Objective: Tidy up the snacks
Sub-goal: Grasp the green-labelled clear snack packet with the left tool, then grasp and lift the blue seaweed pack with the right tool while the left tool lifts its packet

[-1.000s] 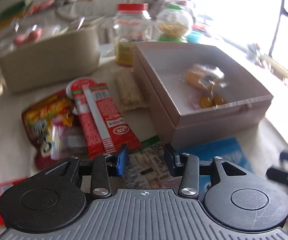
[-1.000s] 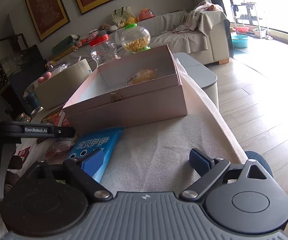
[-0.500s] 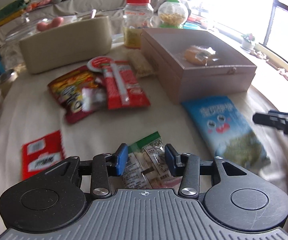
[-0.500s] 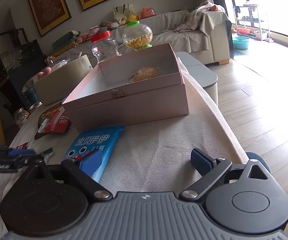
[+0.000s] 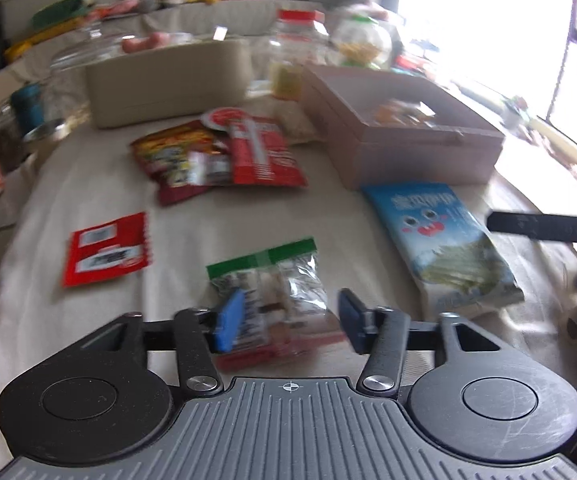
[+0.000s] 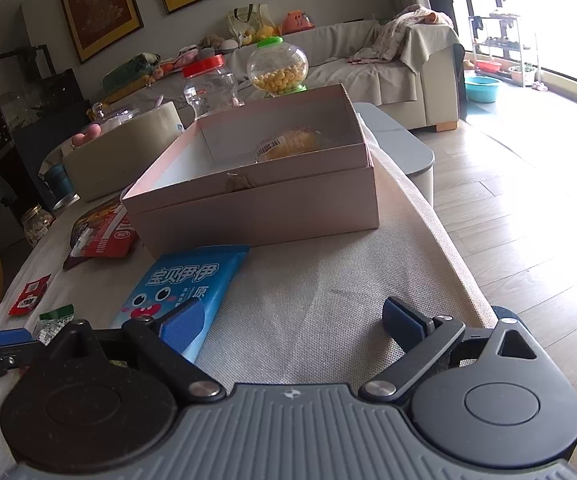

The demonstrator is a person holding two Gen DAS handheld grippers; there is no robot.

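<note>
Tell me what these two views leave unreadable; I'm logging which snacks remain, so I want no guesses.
- Clear green-topped packet, left wrist view: motion blur smears its print; the opening left tongs cover its near end.
- Blue bag, right wrist view: near end hidden behind the right tongs.
- Pink box, both views: near wall hides most of its floor; one orange wrapped snack shows.
- Red packets: blurred, labels unreadable.

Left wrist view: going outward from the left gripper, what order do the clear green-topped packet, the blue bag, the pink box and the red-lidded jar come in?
From the left gripper, whose fingers are opening:
1. Clear green-topped packet, lying between the fingers.
2. Blue bag, ahead to the right.
3. Pink box, beyond the bag.
4. Red-lidded jar, behind the box's left corner.
</note>
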